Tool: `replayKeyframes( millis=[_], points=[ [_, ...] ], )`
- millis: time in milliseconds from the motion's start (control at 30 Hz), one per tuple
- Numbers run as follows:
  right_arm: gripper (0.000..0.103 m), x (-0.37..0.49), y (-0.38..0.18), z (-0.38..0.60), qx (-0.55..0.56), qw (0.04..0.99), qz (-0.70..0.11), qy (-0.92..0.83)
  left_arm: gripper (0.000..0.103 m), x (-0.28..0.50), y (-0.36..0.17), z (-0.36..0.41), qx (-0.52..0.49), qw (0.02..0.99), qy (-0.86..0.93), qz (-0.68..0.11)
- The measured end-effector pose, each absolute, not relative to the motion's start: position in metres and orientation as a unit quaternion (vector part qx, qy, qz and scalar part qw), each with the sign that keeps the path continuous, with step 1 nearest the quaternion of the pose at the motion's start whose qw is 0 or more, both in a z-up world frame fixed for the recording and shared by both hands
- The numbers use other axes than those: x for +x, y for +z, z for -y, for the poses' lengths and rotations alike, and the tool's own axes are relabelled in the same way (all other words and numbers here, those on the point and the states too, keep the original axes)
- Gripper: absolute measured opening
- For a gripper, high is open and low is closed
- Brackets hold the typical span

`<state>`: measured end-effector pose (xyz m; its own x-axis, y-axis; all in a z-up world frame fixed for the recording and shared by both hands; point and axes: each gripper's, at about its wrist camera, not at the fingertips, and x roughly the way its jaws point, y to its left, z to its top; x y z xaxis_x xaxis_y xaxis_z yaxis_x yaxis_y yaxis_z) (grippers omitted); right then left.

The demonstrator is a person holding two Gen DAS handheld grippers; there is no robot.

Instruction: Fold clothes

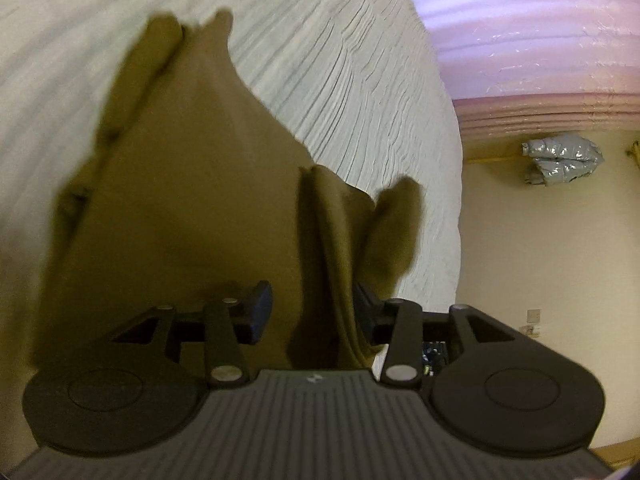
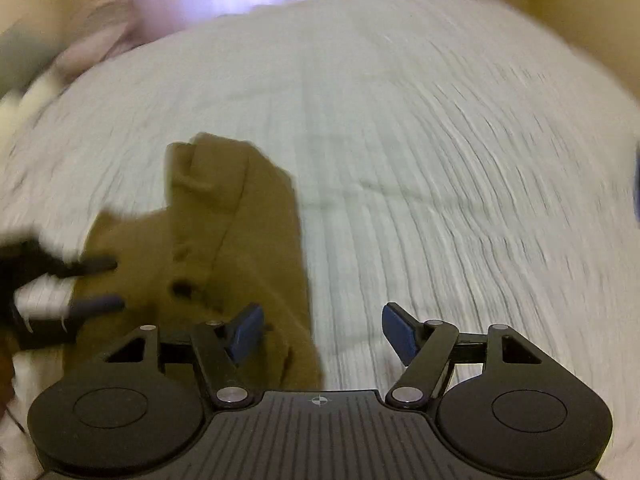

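Garment (image 2: pixel 224 248) on the bed (image 2: pixel 440 140), long axis running away from us, left of the right tool (image 2: pixel 320 334)

We note its fold standing between the left tool's (image 1: pixel 314 308) parted fingers, unclamped; right tool wide apart, empty; left nearer
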<state>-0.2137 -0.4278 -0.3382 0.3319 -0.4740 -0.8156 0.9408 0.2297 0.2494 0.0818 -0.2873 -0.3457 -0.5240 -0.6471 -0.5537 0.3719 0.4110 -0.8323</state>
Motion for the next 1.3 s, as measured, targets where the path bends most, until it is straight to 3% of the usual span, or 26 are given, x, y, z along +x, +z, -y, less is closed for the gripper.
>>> replayKeyframes(
  millis=[167, 233, 567, 833, 1067, 1100, 1133, 1200, 1300],
  points=[
    [0.07, -0.28, -0.346, 0.461, 0.562, 0.672, -0.058, -0.478, 0.041, 0.071, -0.352, 0.304, -0.092, 0.47, -0.544, -0.689],
    [0.07, -0.305, -0.36, 0.471, 0.597, 0.617, -0.028, -0.512, 0.041, 0.069, -0.352, 0.307, -0.079, 0.472, -0.548, -0.686],
    [0.07, -0.331, -0.369, 0.497, 0.565, 0.619, -0.116, -0.534, 0.041, 0.061, -0.346, 0.313, -0.044, 0.484, -0.555, -0.675],
    [0.07, -0.373, -0.407, 0.495, 0.684, 0.543, 0.02, -0.487, 0.041, 0.064, -0.339, 0.311, -0.035, 0.482, -0.561, -0.672],
    [0.07, -0.354, -0.419, 0.502, 0.685, 0.579, 0.0, -0.442, 0.041, 0.062, -0.338, 0.305, -0.041, 0.482, -0.557, -0.675],
    [0.057, -0.348, -0.414, 0.501, 0.669, 0.592, -0.015, -0.448, 0.041, 0.062, -0.337, 0.304, -0.04, 0.482, -0.558, -0.674],
    [0.009, -0.343, -0.409, 0.499, 0.654, 0.605, -0.03, -0.453, 0.041, 0.062, -0.336, 0.303, -0.04, 0.482, -0.558, -0.674],
    [0.011, -0.33, -0.396, 0.496, 0.613, 0.635, -0.064, -0.466, 0.041, 0.065, -0.335, 0.299, -0.041, 0.484, -0.557, -0.673],
    [0.011, -0.282, -0.345, 0.482, 0.454, 0.728, -0.161, -0.488, 0.041, 0.073, -0.332, 0.291, -0.046, 0.49, -0.553, -0.672]
  ],
)
